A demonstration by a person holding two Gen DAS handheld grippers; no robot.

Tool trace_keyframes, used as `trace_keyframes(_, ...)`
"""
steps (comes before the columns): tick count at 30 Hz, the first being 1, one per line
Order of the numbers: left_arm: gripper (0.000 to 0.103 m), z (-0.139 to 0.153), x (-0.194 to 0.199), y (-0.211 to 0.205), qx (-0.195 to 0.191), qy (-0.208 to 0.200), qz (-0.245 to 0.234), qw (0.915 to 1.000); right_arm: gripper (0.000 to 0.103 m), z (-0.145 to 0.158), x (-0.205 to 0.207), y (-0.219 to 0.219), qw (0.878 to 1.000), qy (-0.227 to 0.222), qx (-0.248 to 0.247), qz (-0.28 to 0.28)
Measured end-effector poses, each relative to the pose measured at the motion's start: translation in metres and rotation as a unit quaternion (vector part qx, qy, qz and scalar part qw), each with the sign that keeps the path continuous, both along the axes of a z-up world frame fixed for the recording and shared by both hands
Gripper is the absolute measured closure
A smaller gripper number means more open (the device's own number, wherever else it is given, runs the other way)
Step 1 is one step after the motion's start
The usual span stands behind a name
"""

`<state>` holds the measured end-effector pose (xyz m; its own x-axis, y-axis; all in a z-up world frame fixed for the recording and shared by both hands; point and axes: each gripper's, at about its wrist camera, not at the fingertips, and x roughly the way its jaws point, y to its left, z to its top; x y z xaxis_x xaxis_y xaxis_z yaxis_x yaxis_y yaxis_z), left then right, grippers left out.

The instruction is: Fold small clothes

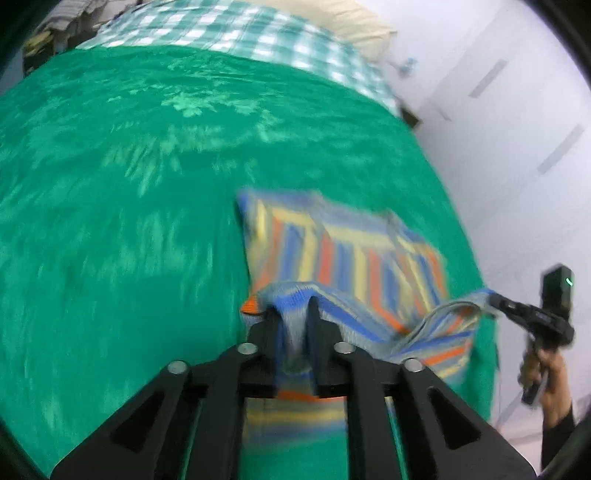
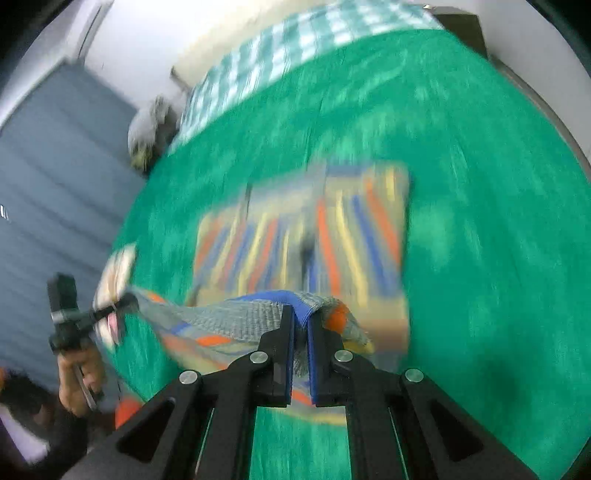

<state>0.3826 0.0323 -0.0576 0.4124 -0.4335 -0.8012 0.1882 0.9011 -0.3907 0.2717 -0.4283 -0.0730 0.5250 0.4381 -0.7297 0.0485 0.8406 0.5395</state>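
A small striped garment (image 1: 343, 254) in blue, orange and yellow lies on the green bedspread (image 1: 122, 192), its near edge lifted. My left gripper (image 1: 293, 314) is shut on one bunched corner of that edge. My right gripper (image 2: 301, 314) is shut on the other corner, where blue and grey knit is pinched between its pads. The garment (image 2: 303, 236) hangs stretched between both grippers. In the left wrist view the right gripper (image 1: 495, 301) shows at the right edge, held by a hand (image 1: 554, 373). The right wrist view shows the left gripper (image 2: 125, 299) at the left. Both views are blurred.
A green-and-white checked cloth (image 1: 236, 29) and a pale pillow (image 1: 354, 22) lie at the bed's far end. White wall panels (image 1: 517, 110) stand beside the bed. A grey panelled surface (image 2: 55, 177) is left of the bed in the right wrist view.
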Motion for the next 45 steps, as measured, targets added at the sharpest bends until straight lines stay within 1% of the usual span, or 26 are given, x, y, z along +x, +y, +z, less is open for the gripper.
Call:
trace_keyframes(1,0.051,-0.009,0.02,-0.007,0.009,0.006,0.017,0.9998,0.069,-0.005,0.023,0.002,1.0,-0.01,0.016,-0.019)
trace_keyframes(2,0.04,-0.02,0.036,-0.012,0.015,0.011,0.038,0.9991,0.052,-0.012,0.044,-0.008,0.998,-0.029,0.028,-0.054)
trace_keyframes(3,0.041,-0.029,0.048,-0.007,0.016,0.014,0.063,0.9978,0.036,-0.018,0.054,-0.013,0.996,-0.039,0.026,-0.076)
trace_keyframes(4,0.041,-0.036,0.047,-0.009,0.013,0.015,0.069,0.9974,0.037,-0.025,0.062,-0.018,0.994,-0.043,0.001,-0.102)
trace_keyframes(6,0.038,-0.043,0.039,-0.004,0.0,0.004,0.068,0.9977,0.037,-0.036,0.062,-0.016,0.993,-0.037,-0.011,-0.109)
trace_keyframes(8,0.028,-0.044,0.026,-0.004,0.009,-0.022,0.049,0.9985,0.037,-0.039,0.053,-0.005,0.995,-0.046,-0.054,-0.075)
trace_keyframes(10,0.024,-0.046,0.015,-0.009,0.045,-0.045,0.031,0.9975,0.037,-0.039,0.045,0.018,0.991,-0.061,-0.118,-0.014)
trace_keyframes(12,0.024,-0.056,0.022,-0.018,0.078,-0.043,0.011,0.996,0.037,-0.042,0.046,0.038,0.985,-0.063,-0.157,0.02)
trace_keyframes(13,0.024,-0.057,0.027,-0.023,0.087,-0.04,0.008,0.9954,0.037,-0.043,0.055,0.042,0.981,-0.061,-0.182,0.032)
trace_keyframes(15,0.025,-0.065,0.043,-0.023,0.097,-0.03,0.012,0.9947,0.038,-0.044,0.067,0.046,0.977,-0.059,-0.204,0.034)
trace_keyframes(17,0.028,-0.072,0.054,-0.021,0.08,-0.012,0.012,0.9966,0.041,-0.047,0.092,0.044,0.975,-0.047,-0.214,0.047)
trace_keyframes(18,0.032,-0.078,0.062,-0.021,0.073,0.001,0.009,0.9973,0.047,-0.05,0.099,0.047,0.974,-0.041,-0.216,0.056)
trace_keyframes(20,0.048,-0.084,0.075,-0.023,0.071,0.016,0.0,0.9973,0.051,-0.059,0.116,0.056,0.966,-0.026,-0.244,0.085)
trace_keyframes(23,0.063,-0.086,0.084,-0.026,0.073,0.02,-0.015,0.997,0.056,-0.071,0.132,0.073,0.949,-0.02,-0.294,0.111)
trace_keyframes(24,0.066,-0.083,0.085,-0.028,0.077,0.016,-0.019,0.9967,0.068,-0.073,0.135,0.074,0.946,-0.019,-0.303,0.111)
trace_keyframes(25,0.08,-0.081,0.085,-0.03,0.078,0.012,-0.025,0.9966,0.094,-0.078,0.141,0.076,0.943,-0.011,-0.314,0.108)
trace_keyframes(26,0.097,-0.079,0.084,-0.033,0.081,0.008,-0.033,0.9962,0.099,-0.081,0.144,0.076,0.941,-0.008,-0.321,0.104)
trace_keyframes(28,0.098,-0.074,0.08,-0.039,0.097,-0.005,-0.046,0.9942,0.099,-0.076,0.141,0.077,0.942,-0.019,-0.32,0.095)
trace_keyframes(31,0.1,-0.068,0.073,-0.042,0.129,-0.033,-0.051,0.9898,0.099,-0.058,0.128,0.072,0.948,-0.048,-0.306,0.078)
trace_keyframes(35,0.101,-0.048,0.062,-0.031,0.123,-0.07,-0.032,0.9894,0.099,-0.034,0.118,0.065,0.949,-0.078,-0.298,0.065)
trace_keyframes(38,0.101,-0.03,0.063,-0.03,0.115,-0.102,-0.02,0.9879,0.099,-0.015,0.115,0.053,0.949,-0.099,-0.295,0.045)
trace_keyframes(41,0.1,-0.032,0.081,-0.041,0.13,-0.116,-0.013,0.9847,0.099,-0.011,0.124,0.036,0.95,-0.099,-0.296,0.013)
trace_keyframes(42,0.099,-0.039,0.089,-0.046,0.139,-0.116,-0.006,0.9835,0.099,-0.015,0.128,0.03,0.951,-0.094,-0.295,0.001)
trace_keyframes(43,0.094,-0.048,0.096,-0.048,0.148,-0.105,-0.003,0.9835,0.099,-0.023,0.134,0.023,0.953,-0.084,-0.291,-0.013)
trace_keyframes(44,0.089,-0.067,0.108,-0.052,0.168,-0.059,0.0,0.9839,0.099,-0.03,0.139,0.02,0.955,-0.074,-0.286,-0.02)
trace_keyframes(45,0.086,-0.08,0.113,-0.052,0.187,-0.03,0.005,0.9819,0.095,-0.041,0.144,0.015,0.96,-0.056,-0.273,-0.026)
